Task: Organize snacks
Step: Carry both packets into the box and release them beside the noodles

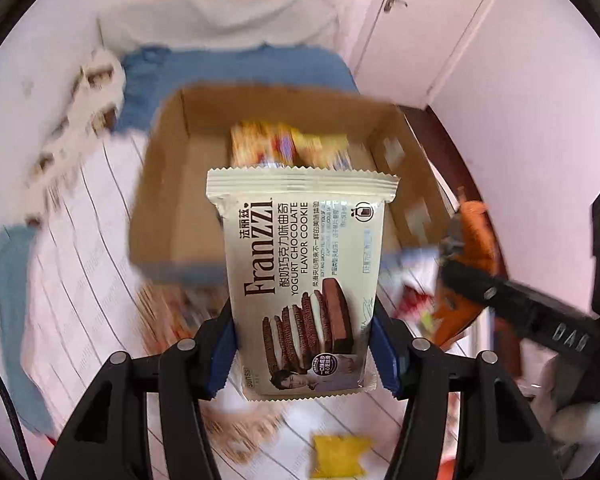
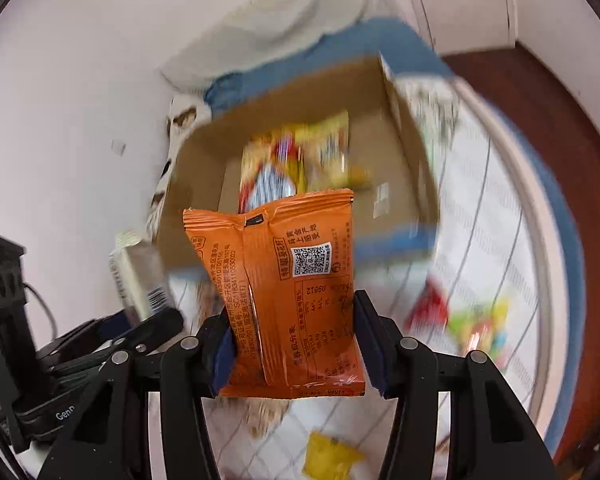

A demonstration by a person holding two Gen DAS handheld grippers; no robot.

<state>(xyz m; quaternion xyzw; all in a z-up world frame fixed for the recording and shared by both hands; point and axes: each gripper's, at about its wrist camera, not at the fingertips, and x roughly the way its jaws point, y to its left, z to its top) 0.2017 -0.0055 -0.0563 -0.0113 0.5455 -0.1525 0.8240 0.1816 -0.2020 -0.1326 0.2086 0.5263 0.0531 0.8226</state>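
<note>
Both tools loaded: left tool (image 1: pixel 302 354) clenches the cookie pack (image 1: pixel 302 280), right tool (image 2: pixel 296 350) the orange packet (image 2: pixel 284 292), above the box (image 1: pixel 172 200) holding some snacks, others loose on the bed (image 1: pixel 80 260).

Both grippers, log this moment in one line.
left gripper: holds cookie pack | right gripper: holds orange packet | box: ahead, snacks inside

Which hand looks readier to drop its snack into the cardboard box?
Probably the left. Its gripper holds the Franzzi cookie pack squarely facing the cardboard box. The right gripper holds its orange packet facing the box more obliquely.
</note>
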